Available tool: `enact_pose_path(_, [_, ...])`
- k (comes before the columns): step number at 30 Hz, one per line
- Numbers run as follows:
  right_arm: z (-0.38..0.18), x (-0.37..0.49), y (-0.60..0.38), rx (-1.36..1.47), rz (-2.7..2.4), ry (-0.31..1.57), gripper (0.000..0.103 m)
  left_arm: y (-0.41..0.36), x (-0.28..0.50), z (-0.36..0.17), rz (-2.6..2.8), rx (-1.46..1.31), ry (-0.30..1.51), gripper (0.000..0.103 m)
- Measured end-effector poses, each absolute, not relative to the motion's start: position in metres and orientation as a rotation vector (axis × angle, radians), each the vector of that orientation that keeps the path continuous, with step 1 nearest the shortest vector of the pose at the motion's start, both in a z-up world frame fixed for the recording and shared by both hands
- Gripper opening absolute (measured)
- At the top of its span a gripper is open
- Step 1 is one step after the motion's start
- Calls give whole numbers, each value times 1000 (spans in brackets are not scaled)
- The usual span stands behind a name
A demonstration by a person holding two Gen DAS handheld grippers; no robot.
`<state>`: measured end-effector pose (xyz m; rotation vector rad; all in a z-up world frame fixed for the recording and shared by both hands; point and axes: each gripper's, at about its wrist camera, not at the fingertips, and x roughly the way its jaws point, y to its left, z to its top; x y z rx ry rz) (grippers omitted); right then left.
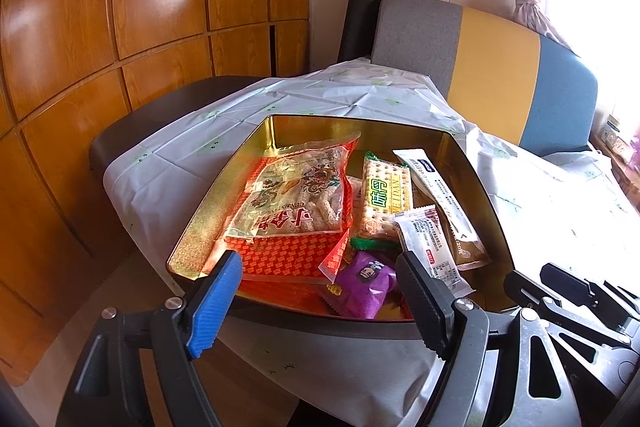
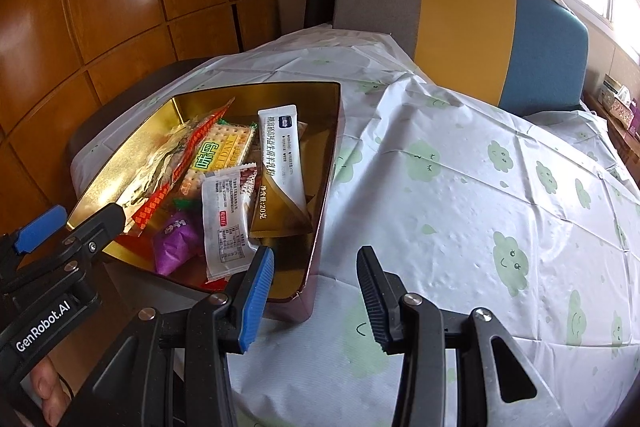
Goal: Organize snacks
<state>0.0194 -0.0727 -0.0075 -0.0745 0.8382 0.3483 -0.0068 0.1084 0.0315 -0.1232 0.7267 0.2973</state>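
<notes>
A gold-lined tin (image 1: 208,211) sits on the table and holds several snacks. In it are a big orange-red bag of puffed sticks (image 1: 288,199), a green-and-yellow cracker pack (image 1: 386,199), a long white-and-gold sachet (image 1: 440,203), a white-and-brown packet (image 1: 428,247) and a purple packet (image 1: 364,279). My left gripper (image 1: 320,291) hovers over the tin's near edge, open wide, with nothing between its pads. My right gripper (image 2: 314,291) hangs open and empty over the tin's (image 2: 120,163) near right corner. In the right wrist view the sachet (image 2: 280,163) and white packet (image 2: 226,223) lie nearest it.
A white cloth with green clouds (image 2: 460,187) covers the table right of the tin. A grey, yellow and blue chair back (image 2: 468,15) stands behind the table. Wooden cabinet doors (image 1: 120,27) fill the left. A person's finger (image 2: 44,383) shows at the lower left.
</notes>
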Motion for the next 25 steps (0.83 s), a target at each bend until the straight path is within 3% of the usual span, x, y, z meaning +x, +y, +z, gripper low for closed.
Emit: enact_pose_path(25, [-12, 22, -78, -71, 345, 844, 44, 103, -6, 33, 276, -99, 705, 80])
